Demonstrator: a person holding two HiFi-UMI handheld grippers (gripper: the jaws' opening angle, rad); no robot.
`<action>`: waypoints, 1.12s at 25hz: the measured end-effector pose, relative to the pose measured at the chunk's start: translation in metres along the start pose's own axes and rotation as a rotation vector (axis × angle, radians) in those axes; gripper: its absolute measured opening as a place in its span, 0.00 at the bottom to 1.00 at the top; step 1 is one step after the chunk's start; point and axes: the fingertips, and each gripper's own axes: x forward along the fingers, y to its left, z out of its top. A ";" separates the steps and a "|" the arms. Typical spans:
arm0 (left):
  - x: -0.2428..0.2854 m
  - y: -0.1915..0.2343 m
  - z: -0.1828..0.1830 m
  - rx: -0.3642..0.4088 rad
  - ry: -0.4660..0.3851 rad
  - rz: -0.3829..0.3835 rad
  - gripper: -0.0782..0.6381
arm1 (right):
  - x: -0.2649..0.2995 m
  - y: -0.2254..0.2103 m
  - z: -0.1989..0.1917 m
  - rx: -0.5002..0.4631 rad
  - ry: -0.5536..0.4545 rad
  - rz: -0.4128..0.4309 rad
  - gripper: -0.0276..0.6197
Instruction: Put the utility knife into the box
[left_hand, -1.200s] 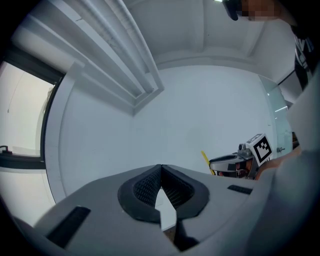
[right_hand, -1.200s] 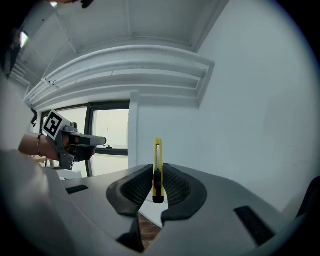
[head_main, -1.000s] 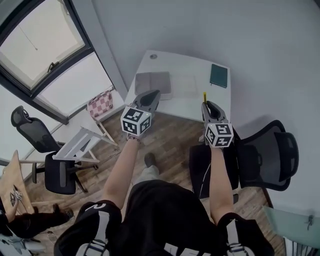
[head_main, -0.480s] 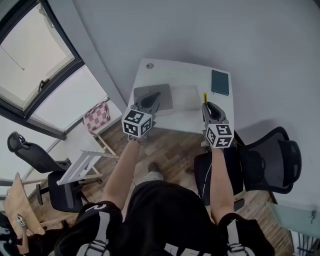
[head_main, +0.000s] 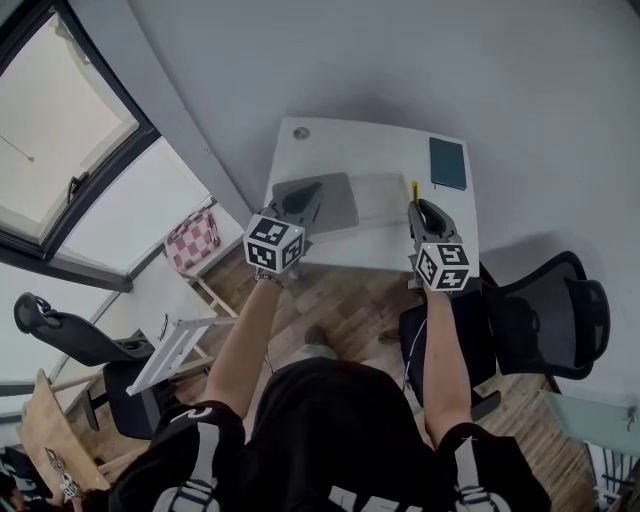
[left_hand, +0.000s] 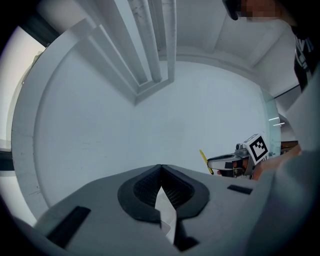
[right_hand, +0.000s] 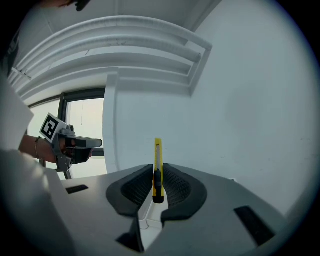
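Now the right gripper (right_hand: 158, 169) has its ribbed pads closed on the yellow utility knife (right_hand: 158, 152). The knife stands upright between them, its black slider at pad height and its upper end poking above the jaws, and that grip looks the same as a second ago. The left gripper (left_hand: 161, 169) has its jaws together with nothing between them.

What has changed is the distance to the work. Both hands have come forward with the person, and in the head view the white desk (head_main: 372, 150) shows nearer and more squarely ahead. The left gripper's tip now lies across the flat grey box (head_main: 340, 212), where a second ago it only met the box's near edge. The right gripper's tip, with the knife, stands at the right part of the desk, short of the dark green notebook (head_main: 448, 163) in the far right corner. A pale flat thing lies between the box and the knife, and I cannot tell what it is. A black office chair (head_main: 560, 310) stands just right of the right arm.

For the task, the approach looks almost done. The knife is in the air and not yet in the box, which lies to its left. The next move probably calls for a sweep leftward and down before the pads let go
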 end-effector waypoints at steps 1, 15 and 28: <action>0.001 0.003 -0.001 0.000 0.001 -0.008 0.14 | 0.004 0.001 -0.001 0.004 0.003 -0.004 0.16; 0.034 0.030 -0.017 0.003 0.038 -0.050 0.14 | 0.053 -0.010 -0.019 -0.002 0.045 -0.007 0.16; 0.086 0.053 -0.049 -0.020 0.106 -0.024 0.14 | 0.114 -0.040 -0.056 0.036 0.132 0.054 0.16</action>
